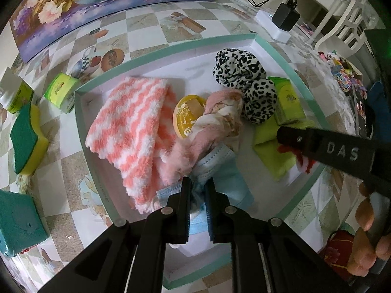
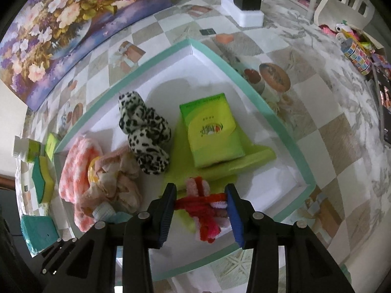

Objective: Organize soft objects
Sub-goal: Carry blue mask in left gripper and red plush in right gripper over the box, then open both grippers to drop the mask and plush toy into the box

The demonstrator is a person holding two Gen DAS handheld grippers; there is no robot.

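A white tray with a mint rim [image 1: 102, 168] [image 2: 276, 119] holds soft things: a pink-and-white striped fluffy cloth [image 1: 129, 131] [image 2: 73, 168], a pale pink scarf [image 1: 210, 122] [image 2: 114, 183], a leopard-print cloth [image 1: 246, 83] [image 2: 146, 134], a green tissue pack [image 2: 212, 131] on a lime cloth [image 1: 273, 146] [image 2: 244, 161], and a yellow round tin [image 1: 188, 114]. My left gripper [image 1: 197, 190] is shut on a light blue face mask [image 1: 220, 168] low over the tray. My right gripper [image 2: 200, 202] is shut on a red-and-pink fuzzy chenille piece [image 2: 205, 207]; its finger shows in the left wrist view [image 1: 325, 146].
On the checked tablecloth left of the tray lie a green-yellow sponge [image 1: 27, 139], two green tissue packs [image 1: 61, 90] and a teal box [image 1: 19, 224]. A flower painting [image 1: 97, 5] stands behind. A white power strip with a black charger [image 2: 246, 2] sits at the back right.
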